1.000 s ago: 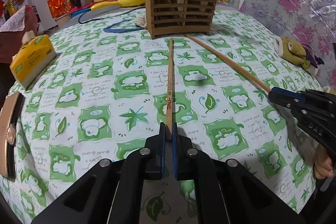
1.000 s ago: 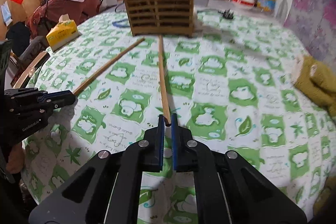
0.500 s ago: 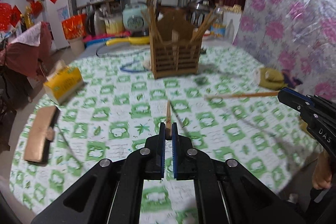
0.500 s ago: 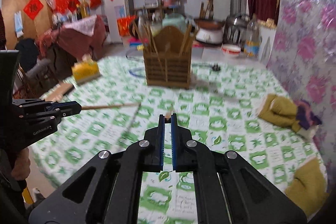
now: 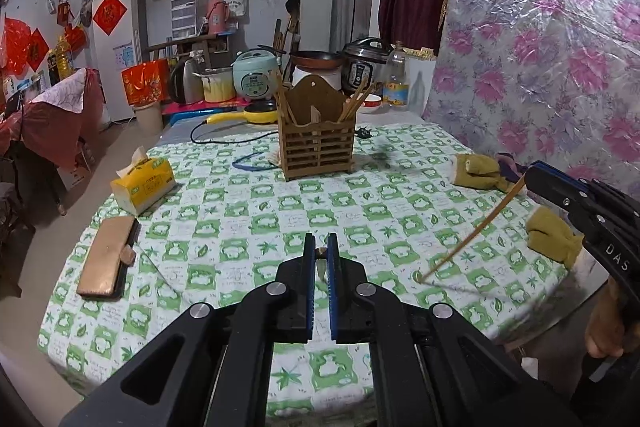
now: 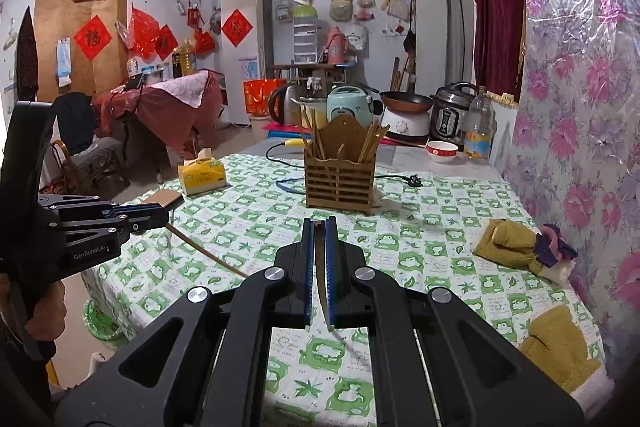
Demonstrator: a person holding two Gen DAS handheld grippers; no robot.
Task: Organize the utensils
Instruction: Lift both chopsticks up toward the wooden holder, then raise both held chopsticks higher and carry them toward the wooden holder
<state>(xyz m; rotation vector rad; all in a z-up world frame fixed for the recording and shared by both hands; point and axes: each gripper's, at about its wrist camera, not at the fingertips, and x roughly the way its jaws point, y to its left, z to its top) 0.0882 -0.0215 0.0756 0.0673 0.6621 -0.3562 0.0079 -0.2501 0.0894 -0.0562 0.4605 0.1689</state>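
Above the tablecloth point(image 5: 224, 211) we now carry both chopsticks, lifted off since a second ago. Left gripper point(image 5: 320, 251) pinches one chopstick point(image 6: 208, 254), right gripper point(image 6: 319, 227) the other chopstick point(image 5: 468, 239); the holder point(image 5: 318, 147) comes next.

Even, moderately bright indoor light; strong fisheye bending and dark corners; glare on the pink floral plastic sheeting point(image 5: 560, 39); far edges possibly soft.

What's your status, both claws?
Left claw shut on a chopstick. Right claw shut on another chopstick. Both lifted off the table. Chopstick holder ahead, path open.
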